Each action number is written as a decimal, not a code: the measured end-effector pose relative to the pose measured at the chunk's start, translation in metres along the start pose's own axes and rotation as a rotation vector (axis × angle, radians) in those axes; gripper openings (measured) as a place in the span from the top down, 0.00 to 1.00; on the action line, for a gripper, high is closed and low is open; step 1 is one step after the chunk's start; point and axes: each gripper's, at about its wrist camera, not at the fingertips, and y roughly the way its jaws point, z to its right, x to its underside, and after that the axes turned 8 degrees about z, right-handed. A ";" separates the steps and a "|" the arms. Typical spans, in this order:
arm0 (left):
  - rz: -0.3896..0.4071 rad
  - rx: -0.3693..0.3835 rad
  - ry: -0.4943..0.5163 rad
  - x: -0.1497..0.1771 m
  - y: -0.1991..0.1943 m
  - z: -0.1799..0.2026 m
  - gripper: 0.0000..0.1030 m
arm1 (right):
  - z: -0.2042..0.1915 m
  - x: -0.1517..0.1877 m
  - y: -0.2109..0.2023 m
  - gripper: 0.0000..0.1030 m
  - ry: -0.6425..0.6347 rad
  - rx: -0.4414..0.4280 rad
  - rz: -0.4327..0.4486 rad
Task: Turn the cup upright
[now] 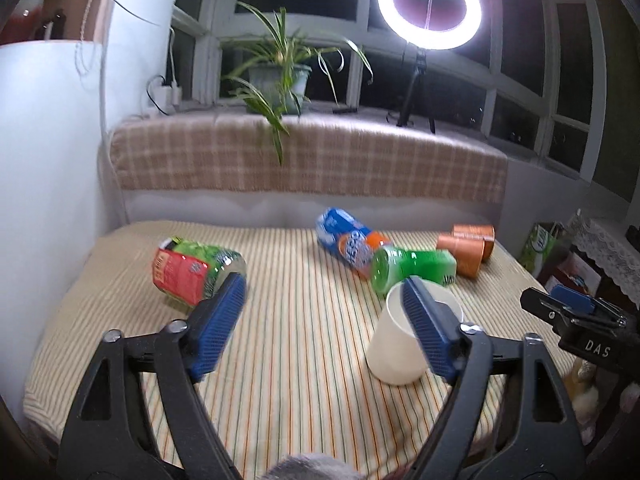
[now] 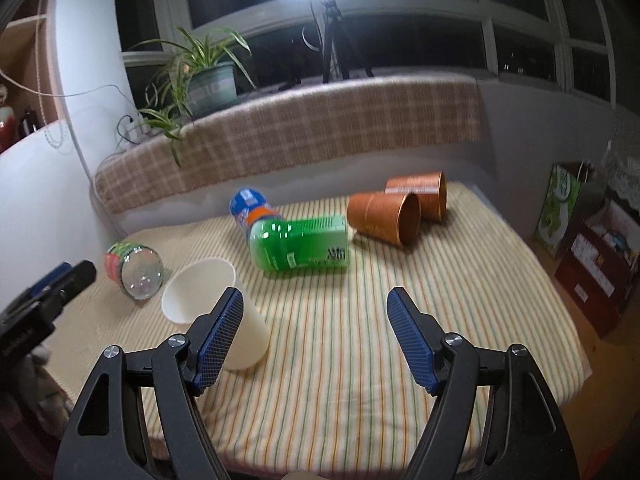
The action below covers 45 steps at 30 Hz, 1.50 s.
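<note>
Left wrist view: the left tool (image 1: 324, 288), jaws spread wide, holds nothing; the white cup (image 1: 400, 348) lies on its side on the striped surface (image 1: 300, 360), behind the right finger.

Right wrist view: the right tool (image 2: 314, 300), equally wide and empty; cup (image 2: 208, 292) lying mouth up-left, near the green bottle (image 2: 302, 244).

A plain white paper cup (image 1: 394, 346) (image 2: 224, 300) is seen lying on its side on the striped cloth, uncrushed. In the right wrist view the open mouth is turned toward 10 o'clock and the closed base toward 4 o'clock.
</note>
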 end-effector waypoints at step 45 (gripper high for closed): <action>0.064 -0.042 0.002 -0.007 -0.013 -0.003 0.00 | -0.011 -0.003 0.000 0.20 -0.047 0.061 0.079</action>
